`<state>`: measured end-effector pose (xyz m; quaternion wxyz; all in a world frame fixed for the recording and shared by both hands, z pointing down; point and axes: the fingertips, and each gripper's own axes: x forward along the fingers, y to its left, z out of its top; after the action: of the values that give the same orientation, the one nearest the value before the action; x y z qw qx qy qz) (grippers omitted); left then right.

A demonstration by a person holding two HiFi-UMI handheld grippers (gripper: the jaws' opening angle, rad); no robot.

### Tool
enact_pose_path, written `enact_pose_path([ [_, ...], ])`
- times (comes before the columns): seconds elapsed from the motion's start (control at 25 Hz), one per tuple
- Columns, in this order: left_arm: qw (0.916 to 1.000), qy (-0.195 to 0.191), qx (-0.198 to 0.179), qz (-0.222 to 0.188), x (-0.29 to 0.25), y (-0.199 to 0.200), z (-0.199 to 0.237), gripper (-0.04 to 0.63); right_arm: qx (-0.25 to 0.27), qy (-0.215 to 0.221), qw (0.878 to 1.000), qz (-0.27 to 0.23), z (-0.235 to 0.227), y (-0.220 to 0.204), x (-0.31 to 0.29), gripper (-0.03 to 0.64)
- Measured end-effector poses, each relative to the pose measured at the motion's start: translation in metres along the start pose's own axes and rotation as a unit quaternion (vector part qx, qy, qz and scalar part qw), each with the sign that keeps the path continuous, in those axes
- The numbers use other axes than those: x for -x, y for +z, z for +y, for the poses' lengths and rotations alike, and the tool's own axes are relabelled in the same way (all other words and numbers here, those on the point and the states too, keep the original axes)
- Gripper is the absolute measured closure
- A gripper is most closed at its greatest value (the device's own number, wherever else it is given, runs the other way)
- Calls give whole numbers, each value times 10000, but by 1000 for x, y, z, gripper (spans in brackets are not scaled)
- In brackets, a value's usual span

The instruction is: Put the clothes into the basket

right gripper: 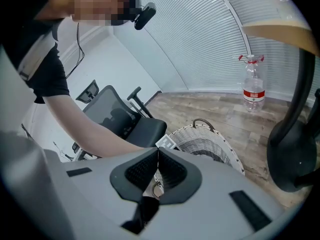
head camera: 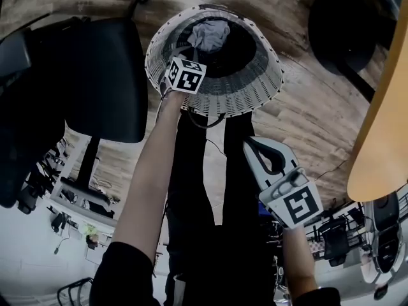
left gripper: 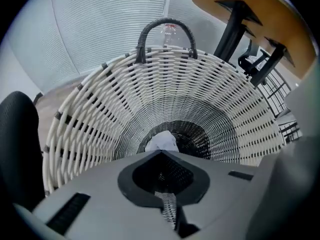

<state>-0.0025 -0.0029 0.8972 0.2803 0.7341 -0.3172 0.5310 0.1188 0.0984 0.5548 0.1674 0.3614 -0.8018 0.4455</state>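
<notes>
Underneath everything runs a wood-plank floor (head camera: pixel 306 107). A black office chair (head camera: pixel 102 75) stands at the left of the head view, and the edge of a round wooden tabletop (head camera: pixel 382 139) curves in at the right. Between them, near the top of that view, a white wicker basket (head camera: pixel 248 91) sits on the floor with its dark inside open to the camera.

The person's bare left forearm (head camera: pixel 150 190) stretches toward the basket. It carries the left claw (left gripper: pixel 161 154), whose marker cube (head camera: pixel 186 75) sits over the basket's near rim. In the left gripper view this claw points down into the basket. Its jaws are pressed fully together and hold nothing.

The right claw (right gripper: pixel 157 151) hangs well back from the basket, over the person's dark trousers. Its jaws also meet at the tips, with no garment between them.

A pale grey-white piece of clothing (head camera: pixel 210 36) lies crumpled on the bottom of the basket, apart from both claws. A dark arched handle (left gripper: pixel 166 21) rises from the basket's far rim. Beyond it a clear plastic bottle (right gripper: pixel 253 86) with a red label stands on the floor.
</notes>
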Motion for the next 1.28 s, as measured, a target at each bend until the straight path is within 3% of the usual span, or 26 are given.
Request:
enact_pose_path([
  [0.16, 9998, -16, -195, 46, 19, 1, -2, 583, 158, -4, 9998, -84, 9, 12, 5, 600],
  [0.48, 9997, -151, -167, 16, 68, 7, -11, 583, 386, -43, 9991, -188, 29, 41, 24, 600],
  [0.88, 9975, -549, -339, -293, 142, 22, -44, 583, 911, -28, 9958, -64, 46, 58, 59, 600],
  [1.28, 9946, -606, 124, -837, 237, 40, -77, 584, 1314, -65, 9911, -203, 62, 82, 99, 600],
])
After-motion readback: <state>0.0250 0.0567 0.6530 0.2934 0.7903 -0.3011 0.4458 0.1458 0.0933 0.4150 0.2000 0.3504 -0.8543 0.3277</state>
